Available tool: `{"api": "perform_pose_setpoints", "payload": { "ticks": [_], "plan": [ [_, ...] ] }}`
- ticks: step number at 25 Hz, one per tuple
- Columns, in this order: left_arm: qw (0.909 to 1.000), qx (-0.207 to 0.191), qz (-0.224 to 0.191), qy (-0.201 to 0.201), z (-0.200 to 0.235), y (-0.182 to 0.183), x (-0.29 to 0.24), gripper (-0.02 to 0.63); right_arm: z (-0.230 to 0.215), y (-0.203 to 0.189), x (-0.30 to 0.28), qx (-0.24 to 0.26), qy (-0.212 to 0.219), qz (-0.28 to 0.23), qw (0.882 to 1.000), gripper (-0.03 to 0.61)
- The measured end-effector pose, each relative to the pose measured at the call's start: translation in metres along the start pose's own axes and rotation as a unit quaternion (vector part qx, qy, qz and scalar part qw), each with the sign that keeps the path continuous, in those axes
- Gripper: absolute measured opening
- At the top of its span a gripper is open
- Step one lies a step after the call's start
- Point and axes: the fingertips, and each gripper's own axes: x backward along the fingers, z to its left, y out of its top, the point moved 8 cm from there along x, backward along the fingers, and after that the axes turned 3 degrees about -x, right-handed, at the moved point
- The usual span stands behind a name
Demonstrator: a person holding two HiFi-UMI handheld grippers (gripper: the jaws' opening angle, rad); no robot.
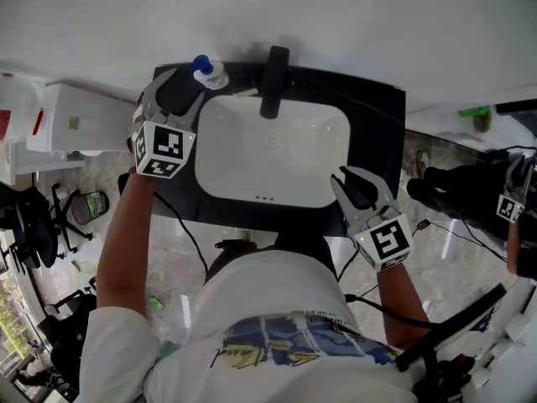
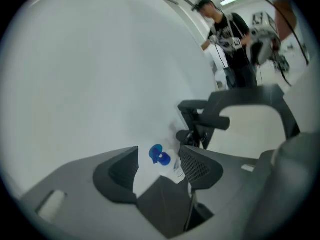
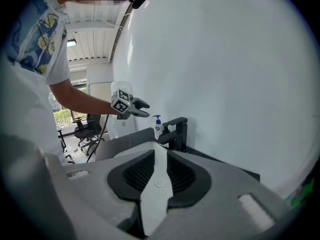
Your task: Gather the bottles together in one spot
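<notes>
A white bottle with a blue pump (image 1: pixel 210 72) stands on the back left corner of the black counter (image 1: pixel 382 133), next to the wall. My left gripper (image 1: pixel 191 82) is at that corner. In the left gripper view the gripper (image 2: pixel 158 165) is open, with the bottle (image 2: pixel 162 159) standing between the jaws and the pads not pressing on it. My right gripper (image 1: pixel 359 183) hangs open over the basin's front right corner with nothing in it. In the right gripper view the gripper (image 3: pixel 156 164) points across the basin at the bottle (image 3: pixel 157 126) and the left gripper (image 3: pixel 142 109).
A black faucet (image 1: pixel 274 82) rises behind the white basin (image 1: pixel 226 154), right of the bottle. A white cabinet (image 1: pixel 75 120) and office chairs (image 1: pixel 33 225) are at the left. Black equipment (image 1: pixel 470 191) and a small green object (image 1: pixel 478 117) are at the right. Another person (image 2: pixel 227 39) stands far off.
</notes>
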Motion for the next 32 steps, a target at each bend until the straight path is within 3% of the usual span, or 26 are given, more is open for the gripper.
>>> {"api": "perform_pose_setpoints", "payload": {
  "ticks": [2,5,8,13,19,26,32],
  "plan": [
    [0.9932,0.108,-0.038,-0.019,-0.001,0.009,0.023,0.264,0.006,0.001,0.001,0.002,0.001,-0.001,1.0,0.074],
    [0.9586,0.258,-0.079,-0.09,-0.02,0.017,0.053,0.25,0.019,0.004,0.002,0.006,-0.002,-0.005,1.0,0.074],
    [0.9324,0.322,-0.091,-0.137,-0.05,0.013,0.078,0.214,0.035,0.009,0.002,0.015,-0.006,-0.008,1.0,0.074],
    [0.9105,0.354,-0.103,-0.187,-0.083,0.012,0.115,0.145,0.065,0.014,0.006,0.029,-0.019,-0.008,0.999,0.072],
    [0.9027,0.357,-0.121,-0.207,-0.099,0.005,0.159,0.008,0.109,0.015,0.002,0.033,-0.027,-0.009,0.999,0.067],
    [0.8892,0.343,-0.134,-0.272,-0.128,0.001,0.207,0.002,0.157,0.019,0.017,0.028,-0.05,-0.021,0.998,0.026],
    [0.8928,0.313,-0.133,-0.295,-0.151,-0.004,0.239,0.002,0.194,0.01,0.021,0.027,-0.049,-0.023,0.998,0.0]
  ]
}}
